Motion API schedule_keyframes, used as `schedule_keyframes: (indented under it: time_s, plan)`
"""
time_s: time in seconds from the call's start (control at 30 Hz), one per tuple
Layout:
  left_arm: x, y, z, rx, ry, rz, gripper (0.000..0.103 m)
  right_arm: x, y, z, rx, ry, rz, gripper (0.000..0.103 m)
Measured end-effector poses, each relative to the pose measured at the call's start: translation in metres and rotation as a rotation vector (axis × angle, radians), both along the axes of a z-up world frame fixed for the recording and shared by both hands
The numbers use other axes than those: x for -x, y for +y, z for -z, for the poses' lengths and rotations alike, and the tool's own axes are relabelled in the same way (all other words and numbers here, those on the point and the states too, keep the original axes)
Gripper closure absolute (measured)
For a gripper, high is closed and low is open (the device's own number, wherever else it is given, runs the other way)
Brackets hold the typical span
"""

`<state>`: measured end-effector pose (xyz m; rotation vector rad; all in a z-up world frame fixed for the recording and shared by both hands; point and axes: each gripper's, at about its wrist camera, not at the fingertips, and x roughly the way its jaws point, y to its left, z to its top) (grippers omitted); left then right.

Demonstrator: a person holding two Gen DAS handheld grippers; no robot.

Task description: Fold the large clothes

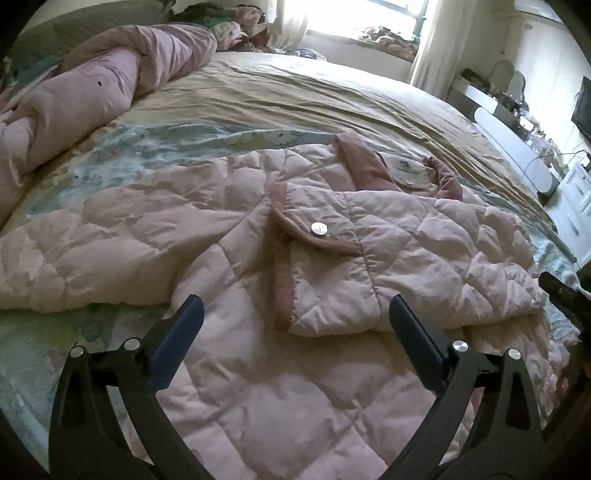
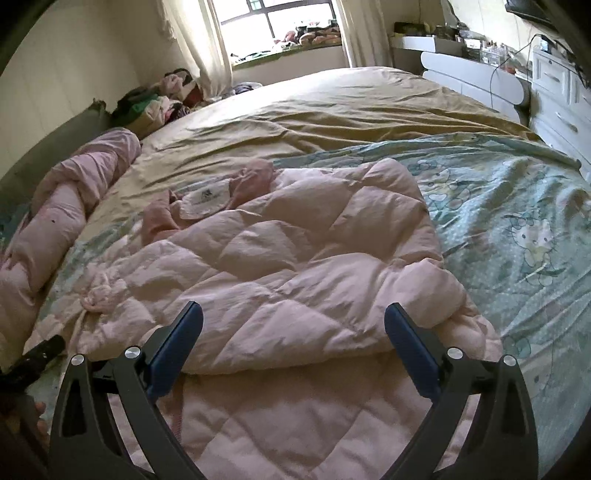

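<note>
A pale pink quilted jacket [image 1: 229,229] lies spread on the bed [image 1: 314,96], on the cartoon-print sheet [image 2: 517,206], with its darker pink collar [image 1: 369,166] and white neck label [image 1: 402,168] at the far end and its hem toward the person, so its long axis runs straight away from both grippers, collar pointing toward the window [image 2: 280,18]. The left gripper [image 1: 295,317] hovers over the near part of the garment, jaws spread wide and holding nothing; just ahead of it sits a flap pocket [image 1: 321,266] with a silver snap [image 1: 319,228], and one sleeve [image 1: 92,243] stretches out to its left across the sheet. The right gripper [image 2: 293,325] is likewise released and empty, poised above a panel that is already turned in over the body, its folded edge [image 2: 332,354] running crosswise just before the fingertips. In the left view a dark tip of the right gripper shows at the right margin, so the two tools flank the jacket's lower half, near each other. By my reading, the left one is the nearer to the outstretched sleeve, which looks like the next part to bring in across the long axis. A rolled pink quilt [image 1: 74,110] lies well apart along the left side of the bed.
</note>
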<state>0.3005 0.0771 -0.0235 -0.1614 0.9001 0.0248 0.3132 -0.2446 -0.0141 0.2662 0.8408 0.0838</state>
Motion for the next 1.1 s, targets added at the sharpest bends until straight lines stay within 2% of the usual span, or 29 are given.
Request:
schedule_keyframes:
  time_s: [0.17, 0.27, 0.5, 0.77, 1.1]
  plan:
    - [0.006, -0.003, -0.009, -0.054, -0.001, 0.001, 0.009, 0.015, 0.016, -0.014, 0.025, -0.038, -0.014, 0.004]
    - [0.010, 0.002, -0.016, -0.037, -0.011, -0.001, 0.009, 0.019, 0.026, -0.023, 0.026, -0.057, -0.037, 0.004]
    - [0.016, 0.016, -0.029, -0.054, -0.027, -0.026, 0.009, 0.023, 0.058, -0.041, 0.004, -0.075, -0.110, 0.004]
    - [0.021, 0.046, -0.041, -0.017, -0.046, -0.093, 0.009, 0.024, 0.099, -0.056, -0.004, -0.099, -0.189, 0.004]
    - [0.027, 0.083, -0.052, -0.028, -0.066, -0.179, 0.009, 0.023, 0.148, -0.074, -0.008, -0.129, -0.296, 0.004]
